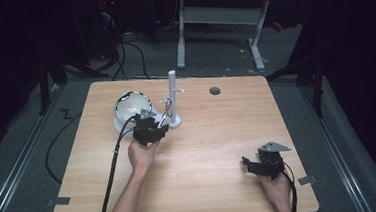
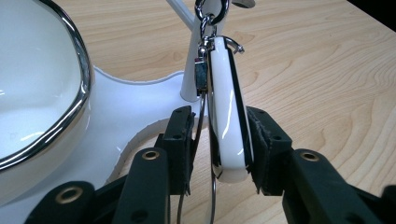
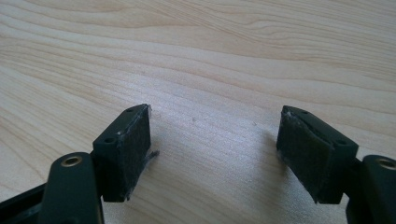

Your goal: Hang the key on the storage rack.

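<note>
1. High view: The left gripper [image 1: 161,124] is up near the white stand [image 1: 173,99] on the wooden table [image 1: 214,149]. A white bowl [image 1: 132,106] with a shiny rim sits just beside the stand. The right gripper [image 1: 250,163] rests far away, near the table's front right corner.

2. Left gripper view: A white key tag [image 2: 227,112] hangs from a silver ring [image 2: 211,9] on the stand. The tag is between the two jaws. One pad looks like it touches the tag; the other pad stands a little apart. So the grip looks let go. I think the hanging is done, and the hand only has to pull back.

3. Right gripper view: The jaws are wide apart and hold nothing. Bare wood lies under them.
</note>
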`<act>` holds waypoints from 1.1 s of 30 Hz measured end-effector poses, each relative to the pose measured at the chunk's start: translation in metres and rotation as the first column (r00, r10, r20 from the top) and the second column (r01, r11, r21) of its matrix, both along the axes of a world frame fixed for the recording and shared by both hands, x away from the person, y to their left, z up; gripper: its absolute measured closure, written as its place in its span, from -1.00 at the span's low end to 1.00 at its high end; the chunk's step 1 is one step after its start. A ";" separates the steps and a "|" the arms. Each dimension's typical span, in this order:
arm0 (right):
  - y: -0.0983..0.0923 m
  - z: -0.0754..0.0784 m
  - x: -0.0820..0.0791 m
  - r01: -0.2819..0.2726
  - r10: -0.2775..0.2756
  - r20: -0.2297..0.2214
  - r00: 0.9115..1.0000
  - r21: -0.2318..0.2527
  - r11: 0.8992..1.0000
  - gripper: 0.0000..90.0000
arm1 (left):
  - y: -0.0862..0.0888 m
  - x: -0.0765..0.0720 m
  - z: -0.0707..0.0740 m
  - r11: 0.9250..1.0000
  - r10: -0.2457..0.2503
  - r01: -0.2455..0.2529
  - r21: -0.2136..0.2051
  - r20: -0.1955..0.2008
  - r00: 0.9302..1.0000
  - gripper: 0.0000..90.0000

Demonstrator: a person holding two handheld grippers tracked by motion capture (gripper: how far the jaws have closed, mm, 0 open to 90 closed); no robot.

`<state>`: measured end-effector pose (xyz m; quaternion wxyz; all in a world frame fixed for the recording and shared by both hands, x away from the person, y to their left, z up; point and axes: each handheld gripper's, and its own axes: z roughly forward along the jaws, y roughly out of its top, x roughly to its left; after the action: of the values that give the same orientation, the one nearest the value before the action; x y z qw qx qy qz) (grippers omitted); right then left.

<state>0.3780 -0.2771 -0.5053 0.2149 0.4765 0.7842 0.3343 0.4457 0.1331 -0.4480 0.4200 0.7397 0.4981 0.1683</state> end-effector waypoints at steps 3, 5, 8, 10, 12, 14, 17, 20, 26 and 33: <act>0.000 0.000 0.000 0.000 0.000 -0.001 1.000 0.001 1.000 -0.42 | 0.000 0.002 -0.002 1.000 0.003 -0.003 0.000 -0.004 1.000 0.39; 0.000 0.000 0.000 0.000 0.000 0.000 1.000 0.000 1.000 -0.42 | -0.001 0.003 -0.004 1.000 0.008 -0.008 -0.001 -0.010 1.000 0.39; 0.000 0.000 0.000 0.000 0.000 0.000 1.000 0.000 1.000 -0.42 | -0.001 0.004 -0.005 1.000 0.009 -0.009 0.006 -0.010 1.000 0.38; 0.000 0.000 0.000 0.000 0.000 -0.001 1.000 0.001 1.000 -0.42 | -0.001 0.005 -0.005 1.000 0.010 -0.010 0.007 -0.010 1.000 0.38; 0.000 0.000 0.000 0.000 0.000 0.000 1.000 0.000 1.000 -0.42 | 0.000 0.004 -0.005 1.000 0.010 -0.009 0.006 -0.012 1.000 0.37; 0.000 0.000 0.000 0.000 0.000 0.000 1.000 0.000 1.000 -0.42 | 0.000 0.004 -0.004 1.000 0.009 -0.009 0.004 -0.011 1.000 0.35; 0.000 0.000 0.000 0.000 0.000 0.000 1.000 0.001 1.000 -0.42 | 0.000 0.002 -0.003 1.000 0.006 -0.006 0.014 -0.011 1.000 0.33; 0.000 0.000 0.000 0.000 0.000 -0.001 1.000 0.001 1.000 -0.42 | 0.001 0.001 -0.001 1.000 0.001 -0.001 0.014 -0.015 1.000 0.29; 0.000 0.000 0.000 0.000 0.000 0.000 1.000 0.000 1.000 -0.42 | 0.005 -0.004 0.002 1.000 0.011 -0.011 0.011 -0.003 1.000 0.16; 0.000 0.000 0.000 0.000 0.000 0.000 1.000 0.000 1.000 -0.42 | 0.009 -0.015 0.011 1.000 0.002 -0.003 0.006 0.026 1.000 0.06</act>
<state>0.3779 -0.2771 -0.5053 0.2152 0.4764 0.7843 0.3342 0.4306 0.1422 -0.4373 0.4239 0.7381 0.4930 0.1800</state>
